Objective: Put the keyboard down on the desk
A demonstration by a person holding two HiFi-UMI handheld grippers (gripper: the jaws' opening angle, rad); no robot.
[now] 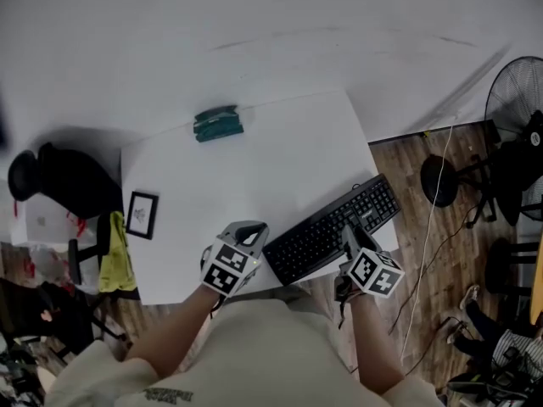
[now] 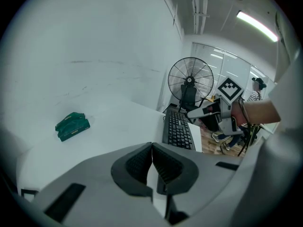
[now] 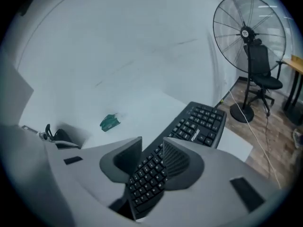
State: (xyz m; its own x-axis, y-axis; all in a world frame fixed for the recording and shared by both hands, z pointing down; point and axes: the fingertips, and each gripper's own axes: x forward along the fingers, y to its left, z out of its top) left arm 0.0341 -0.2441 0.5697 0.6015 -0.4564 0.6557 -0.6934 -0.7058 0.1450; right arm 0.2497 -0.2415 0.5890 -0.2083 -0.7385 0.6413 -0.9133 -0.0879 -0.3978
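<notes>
A black keyboard [image 1: 327,230] hangs slantwise over the front right corner of the white desk [image 1: 280,151]. My right gripper [image 1: 349,232] is shut on its near long edge. In the right gripper view the keyboard [image 3: 199,122] runs tilted between the two pads of the right gripper [image 3: 151,145], its far end out over the desk corner. My left gripper [image 1: 250,230] hovers at the desk's front edge, left of the keyboard, with nothing in it. In its own view the left gripper [image 2: 152,148] has its pads touching at the tips, and the keyboard [image 2: 179,129] shows to the right.
A green object [image 1: 218,123] lies near the desk's back edge. A small framed picture [image 1: 142,214] sits at the front left corner, with a yellow cloth [image 1: 117,257] and a black chair [image 1: 59,176] beside the desk. A standing fan [image 1: 513,100] and a white cable [image 1: 428,227] are at the right.
</notes>
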